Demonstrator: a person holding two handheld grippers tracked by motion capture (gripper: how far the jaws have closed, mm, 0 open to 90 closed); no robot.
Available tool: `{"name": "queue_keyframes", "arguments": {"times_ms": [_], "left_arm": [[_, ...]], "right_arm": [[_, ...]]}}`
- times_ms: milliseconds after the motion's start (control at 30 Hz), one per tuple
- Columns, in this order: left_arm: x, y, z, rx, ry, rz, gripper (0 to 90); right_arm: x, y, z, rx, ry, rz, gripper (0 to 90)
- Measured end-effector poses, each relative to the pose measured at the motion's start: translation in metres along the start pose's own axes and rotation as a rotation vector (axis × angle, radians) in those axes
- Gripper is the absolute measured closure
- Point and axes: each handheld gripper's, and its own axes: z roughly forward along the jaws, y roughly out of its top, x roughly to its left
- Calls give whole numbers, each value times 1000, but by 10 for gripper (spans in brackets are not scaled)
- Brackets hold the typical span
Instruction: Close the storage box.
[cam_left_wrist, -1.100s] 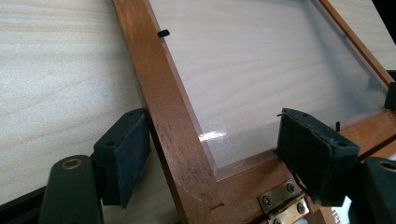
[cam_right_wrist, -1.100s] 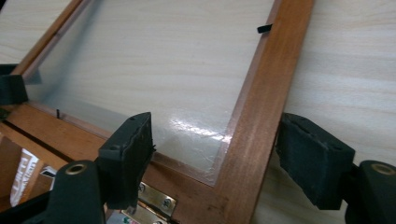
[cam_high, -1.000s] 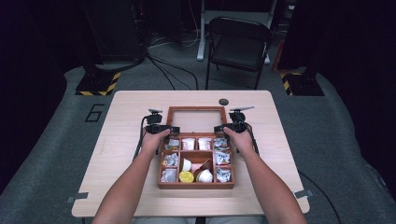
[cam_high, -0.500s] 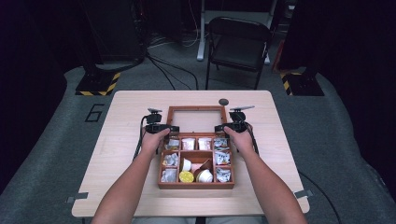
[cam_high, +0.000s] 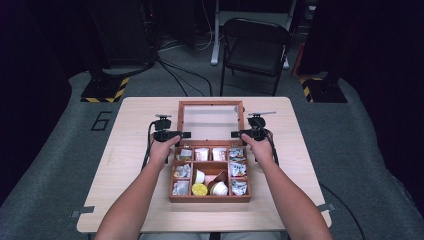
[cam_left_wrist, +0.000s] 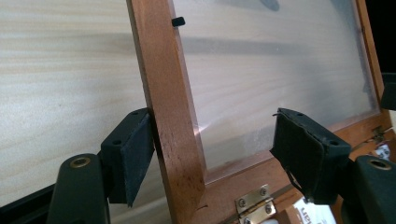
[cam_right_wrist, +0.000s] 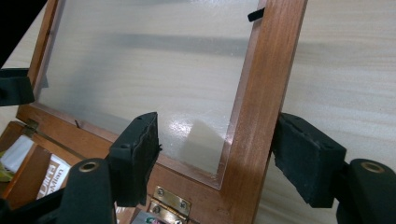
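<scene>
Straddling the two side rails of the glass-paned lid (cam_high: 210, 122), the claws are sitting one at each rear corner of the wooden box (cam_high: 210, 197), which is resting in the middle of the worktop (cam_high: 125, 165). The left claw (cam_left_wrist: 212, 154) is standing wide, its outer pad touching the lid's left rail while the inner pad is hanging clear over the pane. The right claw (cam_right_wrist: 219, 156) is likewise wide, with the right rail between its pads and the outer pad close against the wood. The lid is lying tilted back on its brass hinges (cam_left_wrist: 254, 205), and the compartments are showing packets and small cups. Judging by this, the step in hand is taking hold of the lid; next, both claws would be needing to close evenly and swing it together about the hinges.
</scene>
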Motion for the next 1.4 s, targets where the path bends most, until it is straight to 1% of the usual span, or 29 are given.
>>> {"name": "queue_keyframes", "arguments": {"times_ms": [67, 200, 233, 267, 300, 333, 400, 500, 567, 600, 633, 667, 700, 800, 833, 867, 900, 933, 967, 1000, 1033, 1067, 1100, 1133, 1200, 1267, 1300, 1333, 1400], "left_arm": [[-1, 1, -3, -10, -8, 1, 294], [-3, 2, -10, -18, -21, 22, 294], [-5, 3, -12, -25, -24, 16, 294], [-5, 3, -13, -25, -28, 23, 294], [-6, 3, -14, -33, -31, 16, 294], [-7, 3, -17, -31, -32, 19, 294], [-9, 3, -20, -32, -24, 51, 293], [-13, 3, -24, -36, -18, 78, 292], [-15, 3, -26, -39, -18, 86, 292], [-16, 2, -27, -41, -19, 95, 292], [-17, 2, -28, -41, -18, 103, 292], [-19, 2, -30, -42, -18, 99, 292], [-20, 1, -31, -41, -18, 104, 292], [-22, 0, -36, -47, -27, 128, 292], [-22, 0, -39, -54, -32, 144, 293], [-23, 0, -42, -65, -41, 142, 299], [-24, 1, -46, -71, -48, 154, 307], [-25, 1, -49, -89, -55, 159, 311], [-28, 1, -52, -105, -64, 156, 324], [-31, 1, -56, -115, -73, 163, 337], [-34, 1, -58, -115, -66, 173, 333], [-36, 1, -61, -110, -48, 212, 334], [-38, 0, -63, -105, -39, 225, 334], [-40, -1, -66, -109, -42, 231, 332], [-42, -4, -71, -117, -47, 227, 329], [-44, -6, -75, -117, -49, 231, 327], [-45, -7, -77, -122, -54, 223, 326], [-45, -7, -80, -123, -54, 243, 326], [-47, -8, -86, -130, -66, 247, 325]], "right_arm": [[2, 1, -4, -7, 5, -7, 319], [4, 2, -11, -30, 17, -25, 319], [5, 2, -13, -30, 20, -26, 319], [6, 2, -15, -34, 22, -31, 319], [7, 2, -17, -36, 21, -33, 319], [8, 2, -18, -37, 23, -35, 318], [10, 2, -22, -41, 23, -51, 318], [14, 1, -27, -43, 16, -71, 318], [17, 0, -30, -45, 11, -89, 318], [17, 0, -31, -53, 12, -108, 317], [19, 0, -33, -44, 11, -100, 317], [21, -1, -35, -42, 8, -108, 317], [22, -1, -36, -50, 4, -127, 317], [27, -3, -41, -50, -4, -164, 317], [28, -4, -41, -51, -7, -171, 317], [29, -6, -44, -53, -7, -184, 316], [30, -6, -45, -59, -11, -195, 317], [32, -8, -47, -65, -9, -184, 318], [32, -9, -50, -75, 0, -187, 319], [32, -9, -52, -81, 7, -189, 330], [33, -10, -55, -89, 20, -185, 342], [34, -11, -59, -89, 20, -173, 347], [35, -11, -61, -103, 23, -182, 362], [37, -11, -65, -110, 18, -194, 370], [40, -12, -70, -122, 12, -221, 371], [44, -14, -77, -134, 14, -231, 373], [45, -14, -79, -140, 16, -236, 373], [46, -15, -81, -141, 19, -233, 373], [48, -16, -85, -146, 23, -243, 371]]}}
